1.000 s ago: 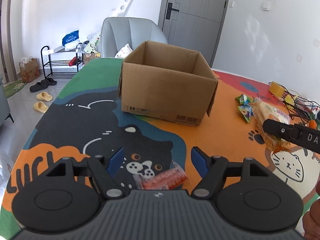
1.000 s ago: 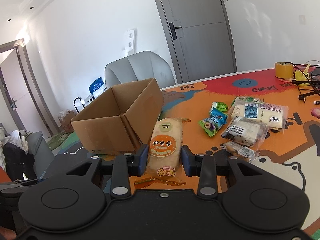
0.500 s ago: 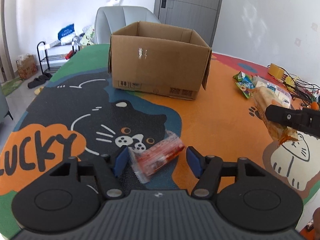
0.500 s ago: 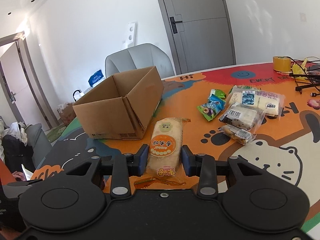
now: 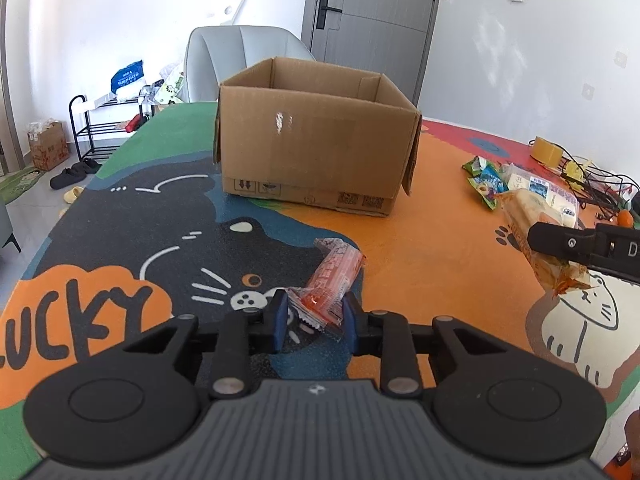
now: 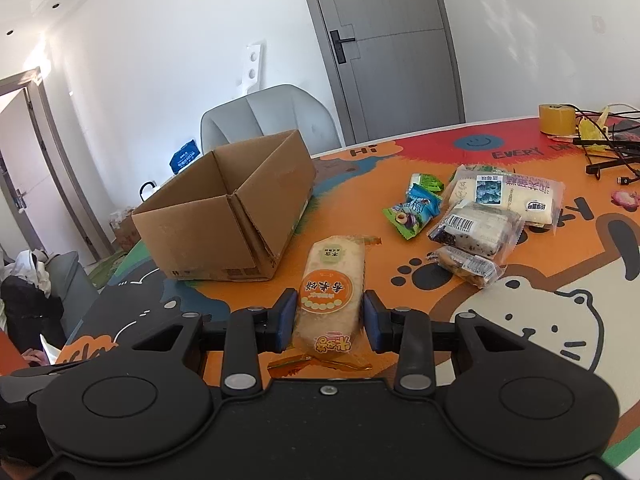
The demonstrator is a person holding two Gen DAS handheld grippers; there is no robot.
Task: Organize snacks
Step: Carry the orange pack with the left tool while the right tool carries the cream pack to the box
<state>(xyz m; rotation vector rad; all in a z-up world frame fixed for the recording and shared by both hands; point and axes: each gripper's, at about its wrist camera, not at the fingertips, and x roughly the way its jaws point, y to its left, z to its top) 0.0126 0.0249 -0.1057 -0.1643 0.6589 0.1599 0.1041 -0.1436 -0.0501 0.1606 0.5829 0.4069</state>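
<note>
An open cardboard box [image 5: 316, 152] stands on the colourful cartoon mat [image 5: 120, 232]. My left gripper [image 5: 315, 316] is closing its jaws on a red snack packet [image 5: 334, 276]; the blue pads touch the crumpled near end of its wrapper. My right gripper [image 6: 330, 316] is shut on a pale rice cake packet [image 6: 334, 280] with an orange round label, held above the mat just right of the box [image 6: 224, 224]. In the left wrist view that packet [image 5: 524, 216] shows at the right edge, clamped by a black finger [image 5: 560, 244].
Several loose snack packets [image 6: 476, 224] lie on the mat right of the box, among them green and blue sachets [image 6: 416, 212]. A tape roll [image 6: 556, 118] and cables [image 6: 604, 148] sit at the far right. A grey chair [image 5: 240, 56] stands behind the table.
The left jaws have drawn in from wide apart until the pads meet the red packet, whose far end now tilts up. The right gripper keeps its hold on the rice cake packet.
</note>
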